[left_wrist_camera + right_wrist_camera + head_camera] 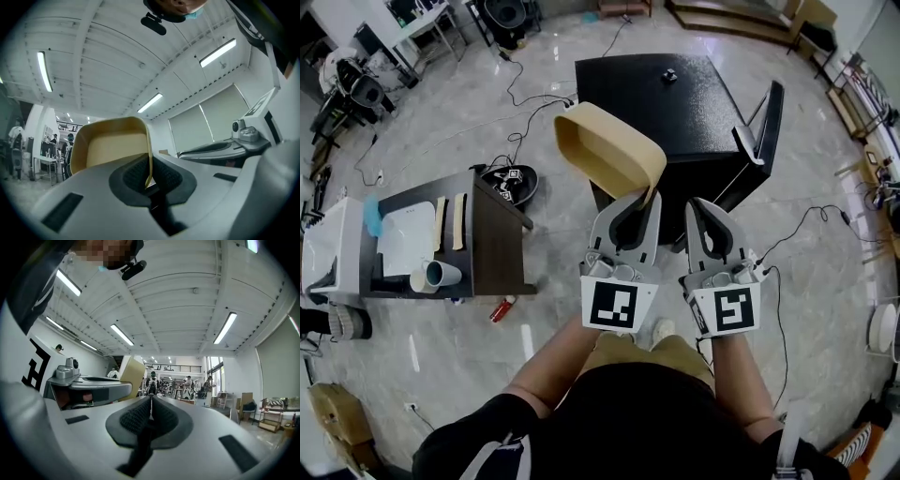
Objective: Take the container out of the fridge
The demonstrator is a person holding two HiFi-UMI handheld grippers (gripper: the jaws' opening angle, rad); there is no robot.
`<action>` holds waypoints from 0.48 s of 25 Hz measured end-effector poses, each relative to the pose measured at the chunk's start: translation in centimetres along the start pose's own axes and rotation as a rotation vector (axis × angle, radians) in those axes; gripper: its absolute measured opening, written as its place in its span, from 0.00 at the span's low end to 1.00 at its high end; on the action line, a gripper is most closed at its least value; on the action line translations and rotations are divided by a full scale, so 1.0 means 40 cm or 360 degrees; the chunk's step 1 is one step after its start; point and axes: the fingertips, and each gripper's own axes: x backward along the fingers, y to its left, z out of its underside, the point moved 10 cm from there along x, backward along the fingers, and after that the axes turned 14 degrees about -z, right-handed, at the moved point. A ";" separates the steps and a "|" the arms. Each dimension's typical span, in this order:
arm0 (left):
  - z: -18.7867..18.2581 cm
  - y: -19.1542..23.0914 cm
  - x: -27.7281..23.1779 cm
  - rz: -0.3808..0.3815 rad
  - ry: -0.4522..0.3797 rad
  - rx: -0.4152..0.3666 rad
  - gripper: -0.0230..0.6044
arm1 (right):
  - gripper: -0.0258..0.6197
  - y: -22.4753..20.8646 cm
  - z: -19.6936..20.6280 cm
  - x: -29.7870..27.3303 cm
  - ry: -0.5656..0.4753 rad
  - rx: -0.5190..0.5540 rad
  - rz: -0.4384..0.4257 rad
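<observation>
A tan, shallow container [605, 145] is held up in the air, tilted, in front of the small black fridge [661, 94]. My left gripper [652, 195] is shut on the container's near rim. In the left gripper view the thin rim [150, 164] runs between the dark pads and the container's hollow [112, 150] faces the camera. My right gripper [698, 202] is beside the left one, shut with nothing in it; its pads [136, 416] meet. The container's edge [132, 373] shows at the left of the right gripper view. The fridge door [764, 122] stands open at the right.
A low dark table [492, 234] at the left carries a white tray [405, 239], a cup on its side [436, 275] and two flat sticks. Cables [520, 94] trail over the marble floor. A white box [328, 248] stands at the far left.
</observation>
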 end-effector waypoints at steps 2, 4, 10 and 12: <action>-0.008 -0.012 0.007 -0.0020 -0.0005 -0.0004 0.08 | 0.10 -0.003 -0.005 0.018 -0.0040 -0.0003 0.0040; -0.022 -0.029 0.015 -0.0070 -0.0027 0.0053 0.08 | 0.10 -0.011 -0.013 0.038 -0.0088 -0.0010 0.0065; -0.097 -0.116 0.063 -0.0220 -0.0079 0.0318 0.08 | 0.10 -0.034 -0.059 0.136 -0.0210 -0.0040 -0.0042; -0.120 -0.157 0.088 -0.0258 -0.0078 0.0287 0.08 | 0.10 -0.036 -0.067 0.185 -0.0234 -0.0051 -0.0085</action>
